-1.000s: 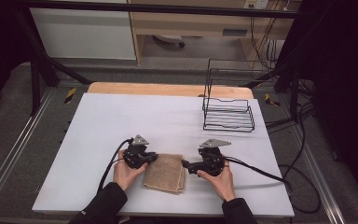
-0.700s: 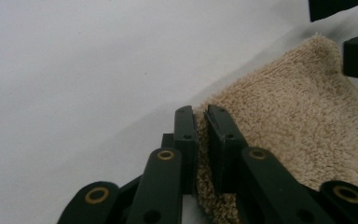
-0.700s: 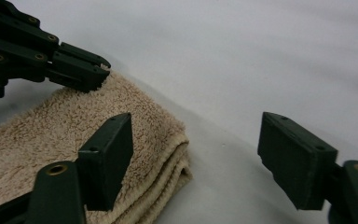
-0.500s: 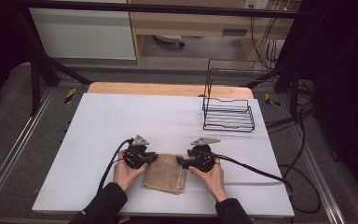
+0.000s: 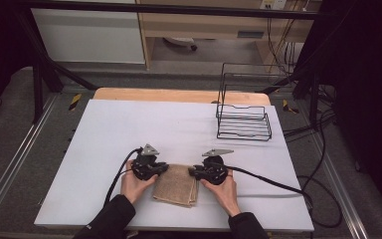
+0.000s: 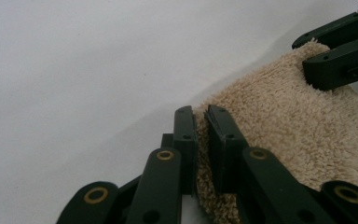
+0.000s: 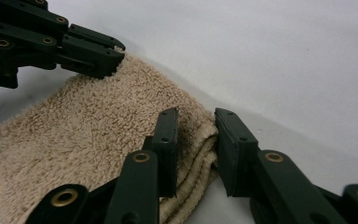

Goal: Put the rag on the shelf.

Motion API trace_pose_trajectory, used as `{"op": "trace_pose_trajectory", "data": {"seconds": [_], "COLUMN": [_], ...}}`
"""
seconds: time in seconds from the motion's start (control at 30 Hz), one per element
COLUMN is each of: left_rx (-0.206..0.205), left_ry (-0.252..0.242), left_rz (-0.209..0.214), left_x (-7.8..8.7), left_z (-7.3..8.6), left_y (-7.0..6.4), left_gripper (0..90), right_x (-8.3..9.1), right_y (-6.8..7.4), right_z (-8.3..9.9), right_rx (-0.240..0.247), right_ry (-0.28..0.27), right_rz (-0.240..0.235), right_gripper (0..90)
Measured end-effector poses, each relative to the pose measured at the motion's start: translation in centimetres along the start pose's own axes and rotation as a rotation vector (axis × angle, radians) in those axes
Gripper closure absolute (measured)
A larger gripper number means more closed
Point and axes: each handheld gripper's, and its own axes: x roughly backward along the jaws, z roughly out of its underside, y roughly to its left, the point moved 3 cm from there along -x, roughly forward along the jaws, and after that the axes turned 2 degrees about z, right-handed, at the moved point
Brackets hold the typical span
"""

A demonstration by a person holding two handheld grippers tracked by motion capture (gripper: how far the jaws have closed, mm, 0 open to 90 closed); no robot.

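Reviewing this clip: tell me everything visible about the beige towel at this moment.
The towel is a small beige terry cloth with a looped, fluffy pile, folded into several layers whose stacked edges show in the right gripper view. It lies flat on the white table, near the front edge, between the person's hands. The left gripper is pinched shut on one far corner; the right gripper straddles the other far corner, jaws not yet closed.

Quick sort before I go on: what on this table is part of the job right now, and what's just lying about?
In the job:
- folded beige towel
- left gripper, jaws shut on the towel's far left corner
- right gripper, jaws open around the far right corner's folded edge

Lying about:
- black wire rack, at the table's far right, apart from the towel
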Motion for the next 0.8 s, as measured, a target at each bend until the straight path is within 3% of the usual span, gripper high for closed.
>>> {"op": "trace_pose_trajectory", "data": {"seconds": [0.27,0.8], "left_rx": [-0.005,0.011], "left_ry": [-0.002,-0.011], "left_rz": [0.005,0.024], "left_x": [0.01,0.45], "left_z": [0.02,-0.08], "left_y": [0.04,0.14], "left_gripper": [81.6,84.3], "right_x": [-0.07,0.27], "right_y": [0.11,0.19], "right_z": [0.04,-0.12], "right_rx": [-0.033,-0.040], "right_ry": [0.014,-0.003], "right_rz": [-0.024,-0.026], "right_gripper": [80.2,83.6]}}
